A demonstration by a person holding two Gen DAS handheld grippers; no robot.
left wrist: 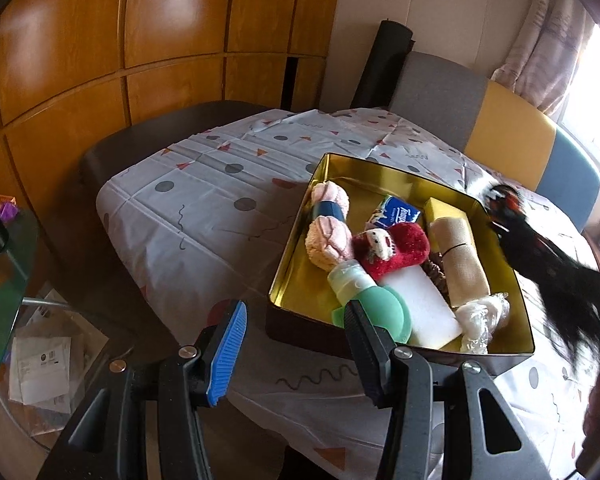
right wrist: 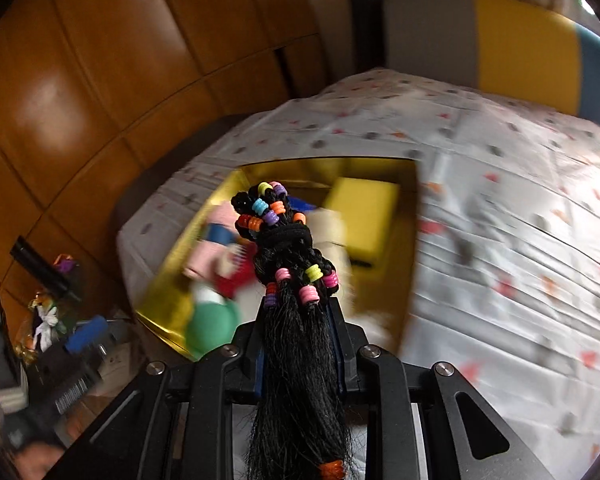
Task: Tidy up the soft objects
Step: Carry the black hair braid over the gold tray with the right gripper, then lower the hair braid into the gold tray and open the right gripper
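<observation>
Hair bundle on its way to a nearly full tin

From the left wrist we see our left gripper with its jaws spread and nothing between them, hovering at the near edge of the gold tin, which already holds a pink knit toy, a red plush, a green bottle, a white sponge, a beige roll and a yellow sponge; the tablecloth around it looks bare, so we judge the sorting almost done. From the right wrist we see our right gripper pinching the black braided hair bundle with coloured beads, held above the tin; this last piece is not yet inside.
</observation>
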